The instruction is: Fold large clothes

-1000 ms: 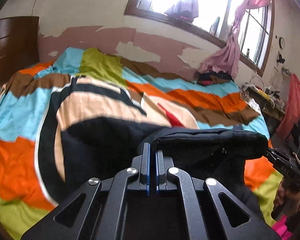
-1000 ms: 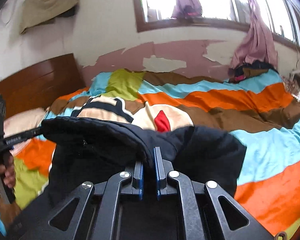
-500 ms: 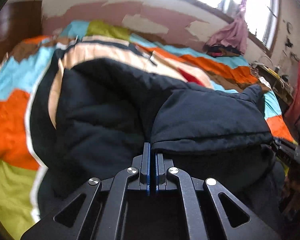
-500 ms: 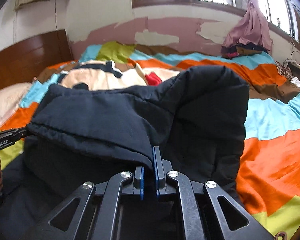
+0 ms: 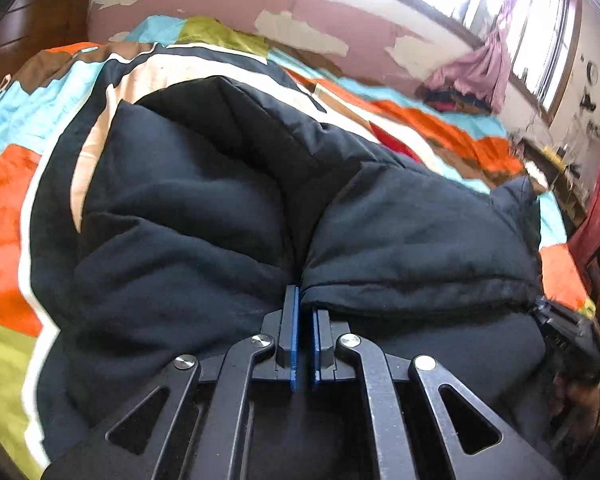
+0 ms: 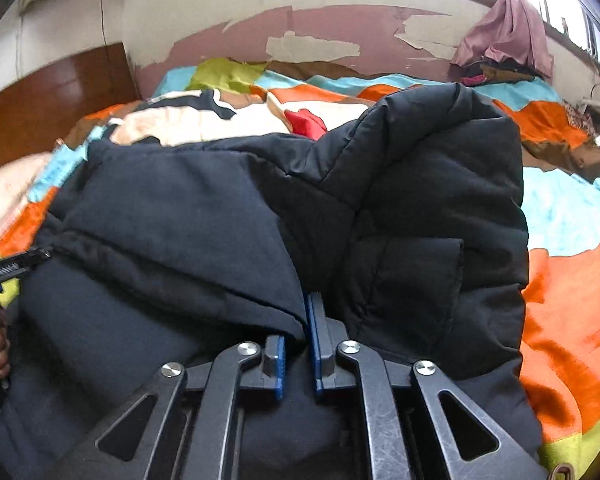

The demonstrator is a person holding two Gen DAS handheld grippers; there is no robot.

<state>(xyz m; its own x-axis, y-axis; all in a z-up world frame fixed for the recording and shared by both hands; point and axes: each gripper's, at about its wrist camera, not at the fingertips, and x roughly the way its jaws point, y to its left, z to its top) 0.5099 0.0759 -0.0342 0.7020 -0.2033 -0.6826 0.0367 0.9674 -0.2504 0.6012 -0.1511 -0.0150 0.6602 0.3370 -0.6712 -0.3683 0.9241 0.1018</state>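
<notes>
A: How are the jaws set?
B: Left gripper (image 5: 303, 320) and right gripper (image 6: 300, 332) are each pinched on the jacket (image 5: 204, 216) hem.
A: Progress?
B: One fold is laid over on the bed (image 6: 572, 208); further folds appear outstanding.

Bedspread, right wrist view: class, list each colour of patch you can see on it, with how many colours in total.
bedspread colours:
Orange: 1
Light blue: 1
Brown: 1
Lime green: 1
Total: 4 colours

The dark padded jacket hides much of it.
</notes>
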